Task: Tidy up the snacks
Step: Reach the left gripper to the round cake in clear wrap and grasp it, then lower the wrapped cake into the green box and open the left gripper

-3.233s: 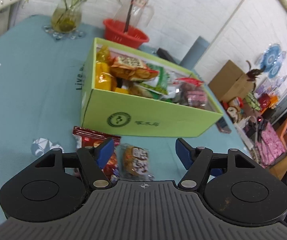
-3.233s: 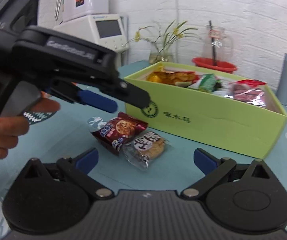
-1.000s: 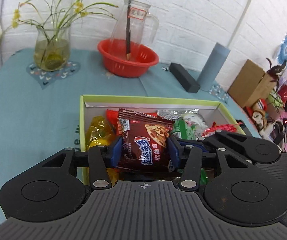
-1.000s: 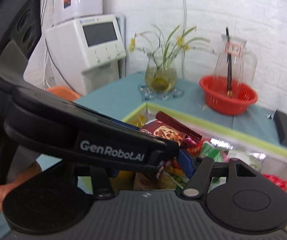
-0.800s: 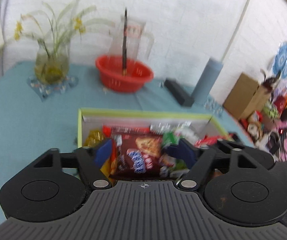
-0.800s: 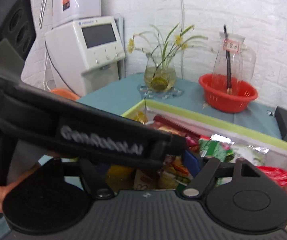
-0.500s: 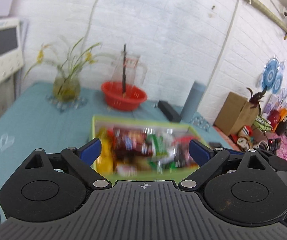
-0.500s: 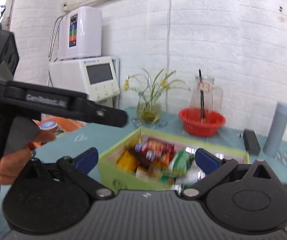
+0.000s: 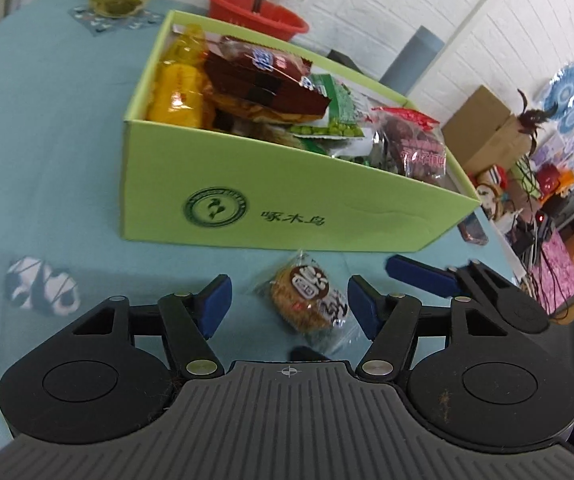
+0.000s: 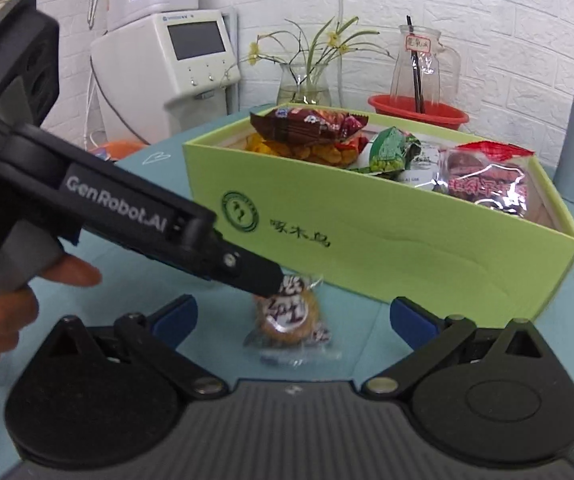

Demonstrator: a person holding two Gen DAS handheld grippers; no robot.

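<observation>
One snack was left on the table: a wrapped cookie (image 9: 307,300) lay on the teal tablecloth (image 9: 47,128), just in front of the green box (image 9: 271,200) that already held the other packets. From the left wrist view, the left gripper (image 9: 289,306) pointed down at it with one blue pad on each side of the wrapper, jaws about half spread and closing, and neither pad pressed on the plastic yet. That straddle made sense, since a flat packet gets pinched across its width. Off to the right, one blue finger (image 9: 421,276) of the right gripper poked in beside the box's near wall, clear of the cookie. Inside the box a brown cookie bag (image 9: 263,80) sat on top of the heap, with a yellow packet (image 9: 179,92) at the left end and a green pea bag (image 9: 329,120) and red-topped packet (image 9: 411,140) further right, so I judged there was room at that right end.

From the right wrist view, the right gripper (image 10: 293,318) stood wide with nothing between its pads, the cookie (image 10: 287,316) lying further out on the cloth. The left gripper (image 10: 243,270) crossed in from the left, held by a hand (image 10: 15,304), its tip over the cookie's far edge. The right one seemed to be waiting while the left took this pick.
</observation>
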